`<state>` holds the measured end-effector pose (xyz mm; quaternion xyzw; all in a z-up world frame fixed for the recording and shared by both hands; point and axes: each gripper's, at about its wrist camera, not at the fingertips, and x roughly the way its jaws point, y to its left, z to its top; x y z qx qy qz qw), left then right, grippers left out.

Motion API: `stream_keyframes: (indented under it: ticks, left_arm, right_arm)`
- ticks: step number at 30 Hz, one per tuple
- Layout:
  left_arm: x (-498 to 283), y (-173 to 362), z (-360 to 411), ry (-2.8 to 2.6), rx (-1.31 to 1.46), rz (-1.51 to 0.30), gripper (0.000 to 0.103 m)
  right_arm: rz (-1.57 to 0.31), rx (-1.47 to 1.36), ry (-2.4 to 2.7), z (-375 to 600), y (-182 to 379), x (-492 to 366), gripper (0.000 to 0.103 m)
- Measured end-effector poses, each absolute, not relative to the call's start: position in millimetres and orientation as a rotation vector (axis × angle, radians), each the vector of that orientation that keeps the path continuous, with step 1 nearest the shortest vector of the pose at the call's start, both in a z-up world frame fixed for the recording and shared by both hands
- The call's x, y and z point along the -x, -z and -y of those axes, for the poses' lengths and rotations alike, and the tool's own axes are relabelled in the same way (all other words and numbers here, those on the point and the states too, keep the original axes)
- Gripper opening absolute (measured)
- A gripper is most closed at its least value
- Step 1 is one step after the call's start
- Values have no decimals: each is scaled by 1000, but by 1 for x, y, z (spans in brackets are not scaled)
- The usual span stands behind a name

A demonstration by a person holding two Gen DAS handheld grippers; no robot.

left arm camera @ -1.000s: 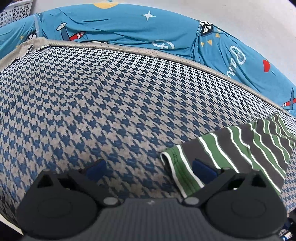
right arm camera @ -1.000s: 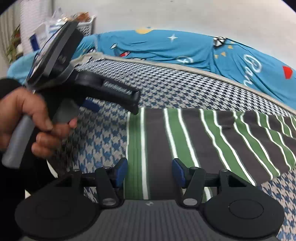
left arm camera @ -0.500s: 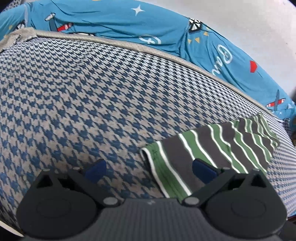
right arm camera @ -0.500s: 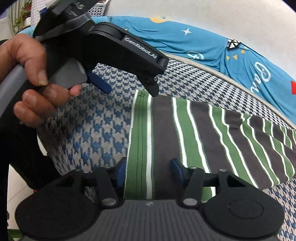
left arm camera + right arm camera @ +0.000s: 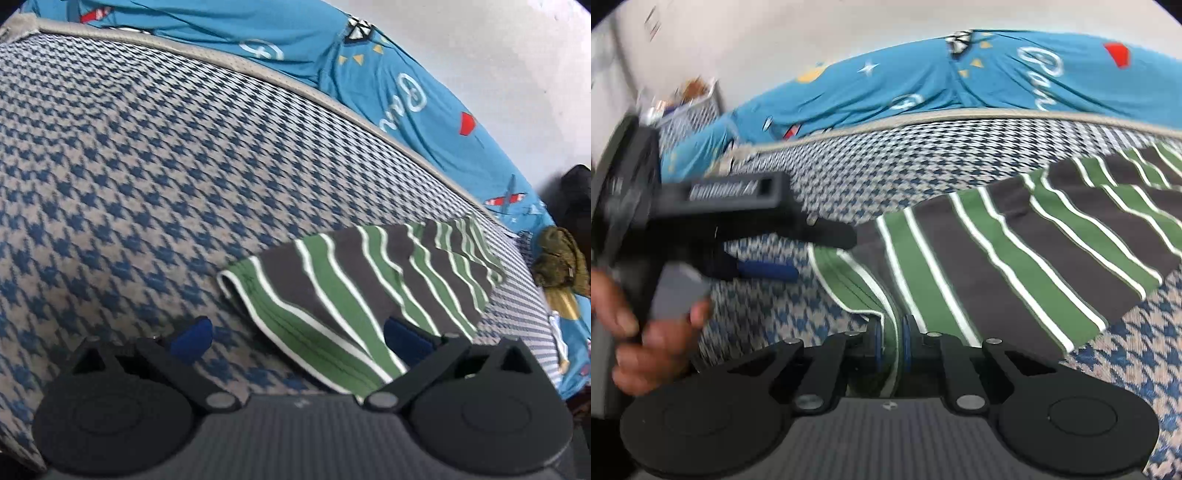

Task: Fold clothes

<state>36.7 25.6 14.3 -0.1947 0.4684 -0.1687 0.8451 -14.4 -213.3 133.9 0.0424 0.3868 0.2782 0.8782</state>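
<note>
The right gripper (image 5: 890, 341) is closing, pinching the striped garment's (image 5: 1015, 251) near green hem; the left gripper (image 5: 295, 332) hovers released over the houndstooth cover (image 5: 129, 166).

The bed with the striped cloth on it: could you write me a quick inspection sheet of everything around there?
Surface: houndstooth cover, blue and grey, over the bed.
Job's things: striped garment, green, dark grey and white, lying folded.
Clutter: olive cloth bundle at the bed's far edge; white basket by the wall.
Grippers: right tool closing, garment hem between its pads; left tool open, over the garment's corner, held by a hand.
Cables: nothing seen.
Surroundings: blue printed sheet, pale wall.
</note>
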Motion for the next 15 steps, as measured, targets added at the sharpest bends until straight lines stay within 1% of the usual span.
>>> stream_keyframes:
  ticks: [6, 15]
  left_arm:
    - [-41, -6, -18, 410, 473, -1036, 103]
    - [-61, 5, 6, 456, 504, -1043, 103]
  right_arm:
    - [-805, -190, -576, 224, -144, 8, 13]
    - [-813, -200, -585, 228, -142, 6, 13]
